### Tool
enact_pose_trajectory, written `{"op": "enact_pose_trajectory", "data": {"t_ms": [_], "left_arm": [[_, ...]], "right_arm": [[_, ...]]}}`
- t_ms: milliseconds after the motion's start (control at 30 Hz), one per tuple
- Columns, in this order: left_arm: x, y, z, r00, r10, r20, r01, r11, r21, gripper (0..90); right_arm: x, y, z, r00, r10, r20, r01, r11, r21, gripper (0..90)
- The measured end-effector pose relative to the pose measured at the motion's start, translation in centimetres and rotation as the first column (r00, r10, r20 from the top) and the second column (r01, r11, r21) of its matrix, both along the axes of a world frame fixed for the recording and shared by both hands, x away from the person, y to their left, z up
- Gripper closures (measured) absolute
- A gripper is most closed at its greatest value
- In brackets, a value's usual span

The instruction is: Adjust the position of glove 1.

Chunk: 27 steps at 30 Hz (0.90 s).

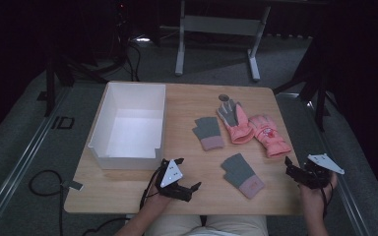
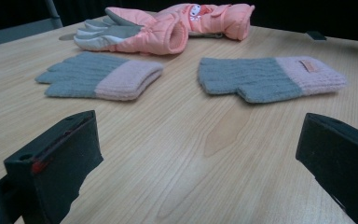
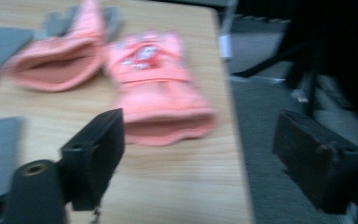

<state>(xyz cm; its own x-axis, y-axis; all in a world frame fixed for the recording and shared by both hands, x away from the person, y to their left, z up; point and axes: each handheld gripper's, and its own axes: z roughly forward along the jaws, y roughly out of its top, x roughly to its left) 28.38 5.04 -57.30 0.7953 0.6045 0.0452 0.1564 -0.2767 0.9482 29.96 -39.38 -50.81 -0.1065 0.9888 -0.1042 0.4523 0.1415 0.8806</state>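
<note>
Your left gripper (image 1: 186, 187) has its fingers wide open and empty with the grey gloves (image 2: 270, 77) lying ahead of them on the bench (image 1: 128, 189), and your right gripper (image 3: 198, 154) fingers, also open and empty, hover just before the pink glove (image 3: 161, 88).

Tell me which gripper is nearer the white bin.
Left. The left gripper sits just below the white bin at its near right corner; the right gripper is across the table by the right edge.
</note>
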Motion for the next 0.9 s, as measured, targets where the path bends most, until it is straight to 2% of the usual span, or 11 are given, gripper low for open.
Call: {"op": "enact_pose_trajectory", "data": {"t_ms": [67,133,233,267,333,367,400,500,667,833,900], "left_arm": [[0.0,0.0,0.0,1.0,0.002,0.0,-0.002,1.0,-0.001,0.0],[0.0,0.0,0.0,1.0,-0.002,0.002,0.002,1.0,0.0,0.0],[0.0,0.0,0.0,1.0,-0.005,-0.002,0.005,1.0,-0.001,0.0],[0.0,0.0,0.0,1.0,-0.004,-0.002,0.004,1.0,-0.003,0.0],[0.0,0.0,0.0,1.0,-0.005,-0.001,0.005,1.0,-0.001,0.0],[0.0,0.0,0.0,1.0,-0.007,-0.002,0.007,1.0,-0.001,0.0],[0.0,0.0,0.0,1.0,-0.008,-0.002,0.008,1.0,0.0,0.0],[0.0,0.0,0.0,1.0,-0.008,-0.004,0.008,1.0,-0.001,0.0],[0.0,-0.1,0.0,1.0,-0.009,-0.002,0.009,1.0,0.001,0.0],[0.0,0.0,0.0,0.9999,-0.009,-0.005,0.009,1.0,0.001,0.0],[0.0,-0.1,0.0,1.0,-0.009,-0.003,0.009,1.0,-0.001,0.0]], "right_arm": [[0.1,0.3,0.1,0.9996,0.024,-0.011,-0.024,0.9997,0.01,17.9],[0.2,1.0,0.9,0.9957,0.09,-0.023,-0.088,0.9936,0.071,15.6],[0.2,1.9,2.2,0.9922,0.124,0.001,-0.124,0.9898,0.07,13.5],[0.4,2.3,3.1,0.9899,0.142,0.002,-0.141,0.9835,0.113,13.2],[0.5,2.4,3.5,0.9901,0.14,0.001,-0.139,0.982,0.128,13.3],[0.5,2.7,4.1,0.989,0.147,0.012,-0.148,0.9795,0.137,12.9],[0.6,3.2,4.9,0.9819,0.184,0.046,-0.188,0.9715,0.144,11.6],[0.7,3.8,5.6,0.9781,0.198,0.064,-0.205,0.9709,0.124,11.1],[1.5,5.5,7.0,0.9619,0.26,0.085,-0.269,0.9554,0.122,13.1],[2.4,6.7,7.7,0.955,0.288,0.072,-0.294,0.9487,0.115,15.7],[2.7,7.3,8.0,0.948,0.311,0.069,-0.317,0.9419,0.111,17.5]]}}
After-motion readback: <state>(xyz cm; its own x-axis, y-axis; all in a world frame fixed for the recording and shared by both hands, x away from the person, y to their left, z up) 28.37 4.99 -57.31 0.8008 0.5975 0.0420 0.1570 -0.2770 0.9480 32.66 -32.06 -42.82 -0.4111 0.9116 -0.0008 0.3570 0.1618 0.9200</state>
